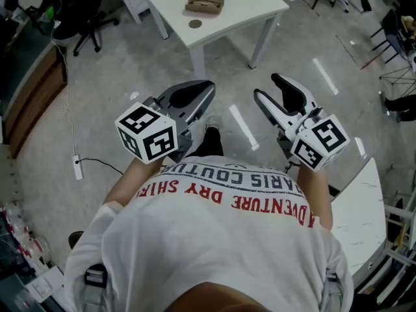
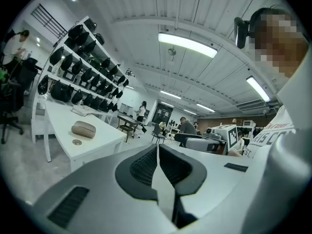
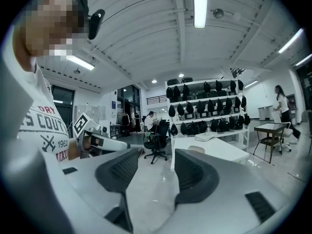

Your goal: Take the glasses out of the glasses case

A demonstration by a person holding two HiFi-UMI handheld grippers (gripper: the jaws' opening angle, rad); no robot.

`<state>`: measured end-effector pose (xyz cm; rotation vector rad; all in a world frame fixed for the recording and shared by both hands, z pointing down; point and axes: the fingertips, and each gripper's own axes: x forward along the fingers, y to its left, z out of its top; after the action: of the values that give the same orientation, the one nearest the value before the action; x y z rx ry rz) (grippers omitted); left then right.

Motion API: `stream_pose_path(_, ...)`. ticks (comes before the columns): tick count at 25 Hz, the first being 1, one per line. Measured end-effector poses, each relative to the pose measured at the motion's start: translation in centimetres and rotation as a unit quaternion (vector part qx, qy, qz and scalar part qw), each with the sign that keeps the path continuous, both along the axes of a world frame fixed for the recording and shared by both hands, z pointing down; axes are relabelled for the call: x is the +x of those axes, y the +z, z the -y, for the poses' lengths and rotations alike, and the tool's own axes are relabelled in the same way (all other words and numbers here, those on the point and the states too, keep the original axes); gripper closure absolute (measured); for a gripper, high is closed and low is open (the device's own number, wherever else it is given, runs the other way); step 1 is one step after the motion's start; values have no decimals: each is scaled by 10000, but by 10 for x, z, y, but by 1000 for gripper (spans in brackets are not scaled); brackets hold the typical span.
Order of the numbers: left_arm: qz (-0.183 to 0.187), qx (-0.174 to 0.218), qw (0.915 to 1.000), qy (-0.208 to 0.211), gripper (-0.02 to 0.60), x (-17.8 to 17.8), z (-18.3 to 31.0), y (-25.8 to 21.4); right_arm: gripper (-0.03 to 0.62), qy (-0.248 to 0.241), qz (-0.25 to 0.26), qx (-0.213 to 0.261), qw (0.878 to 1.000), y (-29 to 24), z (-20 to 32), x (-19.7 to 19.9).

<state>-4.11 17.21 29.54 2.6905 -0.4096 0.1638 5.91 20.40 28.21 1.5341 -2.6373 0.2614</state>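
Closed beige oval glasses case (image 1: 205, 2) sits on the white table (image 1: 247, 5), beside a small round disc (image 1: 195, 23). Glasses not visible; presumably inside.

Both tongs held level over the floor, well short of the table.
- Left tongs (image 1: 198, 91): together, nothing between them.
- Right tongs (image 1: 268, 86): apart, empty.

Case lies straight ahead of the left tongs, its long axis running across the line of reach. Judgement: left is the nearer; both must travel forward first.
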Motion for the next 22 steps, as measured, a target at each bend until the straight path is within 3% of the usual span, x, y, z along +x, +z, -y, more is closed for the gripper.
stream_pose_path(8,125,-192,9997,6,546,22,79,10,338,25,-63,-187,9998,10,83,23)
stream_pose_path(22,265,-644,9975,-148,546,52,236,42,332,-175,-180,-625,9977,32,238,51)
